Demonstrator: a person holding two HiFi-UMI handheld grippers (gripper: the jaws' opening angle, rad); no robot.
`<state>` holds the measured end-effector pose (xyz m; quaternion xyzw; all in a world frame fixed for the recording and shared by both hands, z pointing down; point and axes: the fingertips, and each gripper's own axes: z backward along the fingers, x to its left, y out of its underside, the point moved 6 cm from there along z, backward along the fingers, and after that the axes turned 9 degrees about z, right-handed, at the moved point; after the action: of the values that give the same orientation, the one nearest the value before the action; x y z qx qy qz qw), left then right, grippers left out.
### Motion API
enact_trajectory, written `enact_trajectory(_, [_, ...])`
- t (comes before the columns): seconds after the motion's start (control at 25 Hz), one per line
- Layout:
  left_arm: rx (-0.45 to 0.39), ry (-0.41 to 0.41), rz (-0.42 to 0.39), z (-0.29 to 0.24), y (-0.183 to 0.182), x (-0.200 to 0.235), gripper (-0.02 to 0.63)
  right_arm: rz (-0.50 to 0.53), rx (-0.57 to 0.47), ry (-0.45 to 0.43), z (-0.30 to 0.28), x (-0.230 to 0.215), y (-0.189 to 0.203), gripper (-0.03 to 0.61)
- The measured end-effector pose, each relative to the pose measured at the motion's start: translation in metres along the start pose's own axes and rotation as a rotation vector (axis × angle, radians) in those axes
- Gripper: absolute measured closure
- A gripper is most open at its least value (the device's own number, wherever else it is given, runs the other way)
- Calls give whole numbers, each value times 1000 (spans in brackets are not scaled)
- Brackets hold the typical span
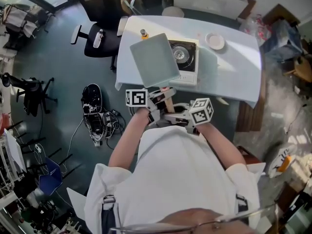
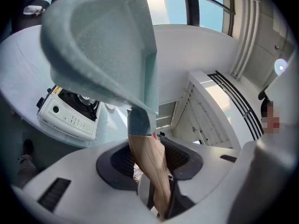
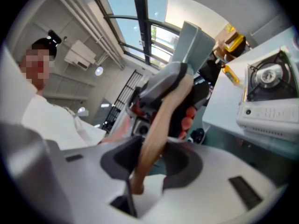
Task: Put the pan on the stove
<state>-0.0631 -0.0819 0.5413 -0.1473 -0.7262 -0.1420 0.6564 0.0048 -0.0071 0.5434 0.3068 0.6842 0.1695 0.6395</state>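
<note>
White worktop [image 1: 234, 77], stove [image 1: 187, 57] in the middle; at its near edge left claw [image 2: 150, 158] and right claw [image 3: 149, 157], held level, both clamp the raised pan's [image 1: 155, 60] wooden handle [image 2: 142, 143]; plate [image 1: 215, 41] beyond.

stove [image 1: 187, 57] top free, bottle [image 1: 144, 34] just left

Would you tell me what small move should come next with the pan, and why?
Probably shift the pan right, over the stove burner: the left gripper and right gripper both clamp its wooden handle, and it hangs left of the burner.
</note>
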Motion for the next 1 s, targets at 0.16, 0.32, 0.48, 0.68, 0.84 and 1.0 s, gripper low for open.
enact_trajectory(0.16, [48, -34, -94, -5, -27, 10, 437, -10, -17, 24, -2, -19, -9, 429])
enact_trajectory(0.32, [85, -37, -66, -15, -39, 21, 437, -26, -25, 56, -4, -37, -14, 428])
enact_trajectory(0.48, [127, -43, -57, -23, -53, 32, 437, -46, -54, 71, -8, -54, -17, 429])
enact_trajectory(0.68, [167, -31, -34, -39, -70, 46, 437, -71, -82, 102, -3, -76, -23, 429])
enact_trajectory(0.84, [203, -31, -40, -50, -81, 57, 437, -84, -102, 124, 0, -92, -24, 430])
enact_trajectory(1.0, [241, -37, -22, -58, -86, 72, 437, -101, -112, 144, 0, -109, -19, 430])
